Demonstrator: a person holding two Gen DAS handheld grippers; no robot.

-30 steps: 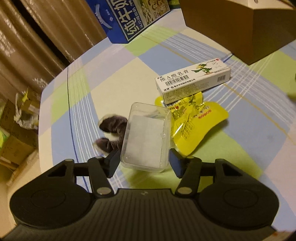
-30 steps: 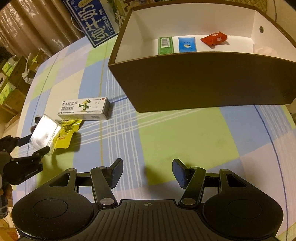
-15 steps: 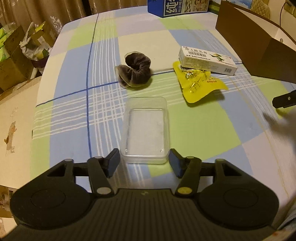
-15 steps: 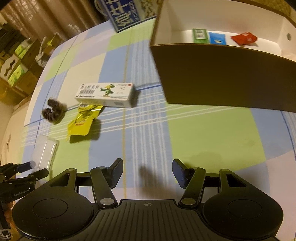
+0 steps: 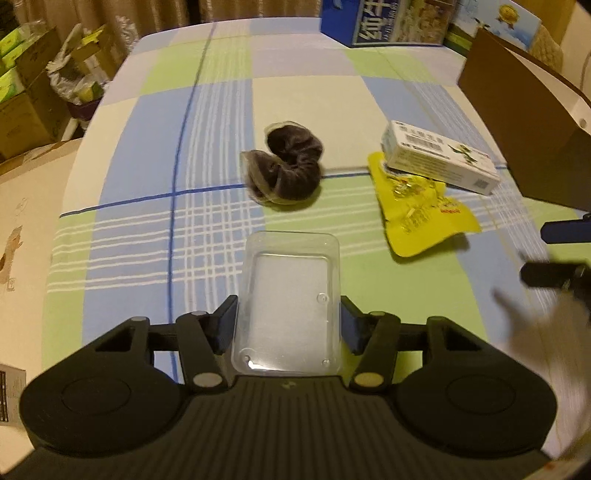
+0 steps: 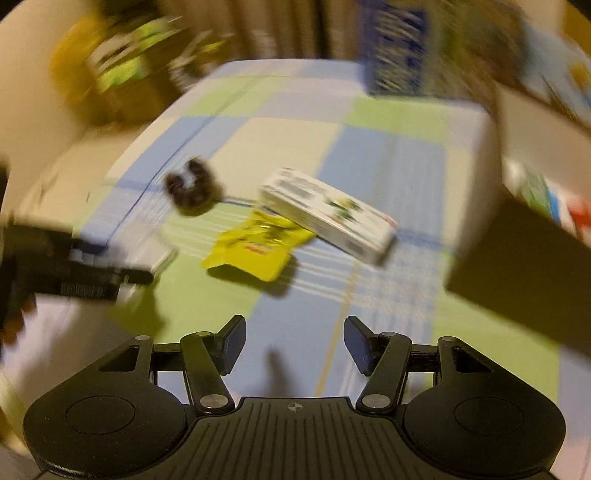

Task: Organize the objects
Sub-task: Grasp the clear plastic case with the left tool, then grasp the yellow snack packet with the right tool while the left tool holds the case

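Observation:
My left gripper (image 5: 288, 328) is shut on a clear plastic box (image 5: 290, 295), with a finger pressed to each long side. Beyond it on the checked tablecloth lie a dark scrunchie (image 5: 288, 170), a yellow pouch (image 5: 421, 218) and a white medicine carton (image 5: 439, 162) that rests partly on the pouch. My right gripper (image 6: 294, 345) is open and holds nothing, above the cloth in front of the yellow pouch (image 6: 255, 247) and the white carton (image 6: 328, 218). The right wrist view is blurred by motion. The left gripper (image 6: 74, 273) shows at its left edge.
A big brown open box (image 5: 528, 129) stands at the right, with small packets inside (image 6: 543, 195). A blue printed carton (image 5: 388, 22) stands at the table's far edge. Cardboard boxes and bags (image 5: 33, 92) sit on the floor to the left. The right gripper (image 5: 561, 254) enters at the right.
My left gripper has drawn back toward the table's near side with the clear box, baring the scrunchie. My right gripper has swung left from the brown box toward the pouch and carton.

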